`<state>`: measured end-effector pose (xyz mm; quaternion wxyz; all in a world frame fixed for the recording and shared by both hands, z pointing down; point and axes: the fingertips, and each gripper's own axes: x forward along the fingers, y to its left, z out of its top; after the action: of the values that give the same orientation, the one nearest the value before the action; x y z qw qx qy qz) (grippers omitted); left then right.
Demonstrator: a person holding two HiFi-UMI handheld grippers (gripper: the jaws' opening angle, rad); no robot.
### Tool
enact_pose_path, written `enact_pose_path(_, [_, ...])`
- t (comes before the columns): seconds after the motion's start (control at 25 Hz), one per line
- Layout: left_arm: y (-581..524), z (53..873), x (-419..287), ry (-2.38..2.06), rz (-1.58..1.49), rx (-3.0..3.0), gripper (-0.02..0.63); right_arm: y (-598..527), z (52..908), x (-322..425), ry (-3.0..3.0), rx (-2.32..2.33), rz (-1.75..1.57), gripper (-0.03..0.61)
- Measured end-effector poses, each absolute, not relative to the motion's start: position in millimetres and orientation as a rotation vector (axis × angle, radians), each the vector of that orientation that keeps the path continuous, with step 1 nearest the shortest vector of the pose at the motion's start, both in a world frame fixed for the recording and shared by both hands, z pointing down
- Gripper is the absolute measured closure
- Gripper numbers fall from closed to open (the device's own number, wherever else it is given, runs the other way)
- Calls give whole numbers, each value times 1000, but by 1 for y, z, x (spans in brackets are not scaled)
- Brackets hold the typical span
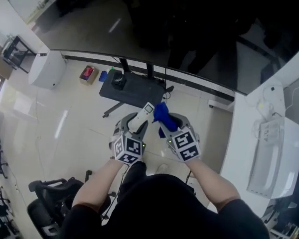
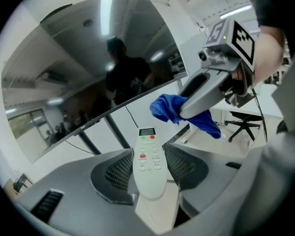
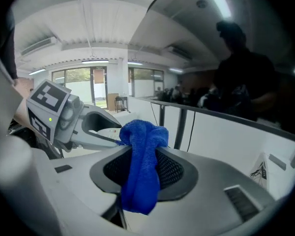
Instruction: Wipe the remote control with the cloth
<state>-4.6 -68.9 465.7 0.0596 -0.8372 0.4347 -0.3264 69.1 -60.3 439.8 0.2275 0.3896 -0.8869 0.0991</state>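
Observation:
In the head view both grippers are held up side by side over the floor. My left gripper (image 1: 139, 122) is shut on a white remote control (image 1: 143, 114), which sticks out forward between its jaws. In the left gripper view the remote (image 2: 148, 161) lies buttons up, with its small display at the far end. My right gripper (image 1: 165, 123) is shut on a bunched blue cloth (image 1: 161, 112). In the right gripper view the cloth (image 3: 140, 166) hangs down between the jaws. The cloth (image 2: 171, 107) hovers just above and beyond the remote's far end, apart from it.
A big dark curved screen (image 1: 189, 29) fills the top of the head view, on a black stand base (image 1: 132, 89). A white counter with a white device (image 1: 274, 153) runs along the right. A black office chair (image 1: 50, 198) stands at lower left.

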Motion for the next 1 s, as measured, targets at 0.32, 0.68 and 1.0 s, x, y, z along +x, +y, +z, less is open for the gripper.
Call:
enact_pose_path(0.32, [-29, 445, 22, 1190, -1028, -2423, 410, -12, 396, 33, -2532, 779, 103, 436])
enact_pose_path(0.68, [-4, 433, 15, 1065, -1010, -2371, 410, 11, 403, -2, -2453, 608, 17, 436])
enact_pose_path(1.0, [13, 427, -10, 1027, -961, -2383, 410, -11, 407, 16, -2358, 784, -2, 437])
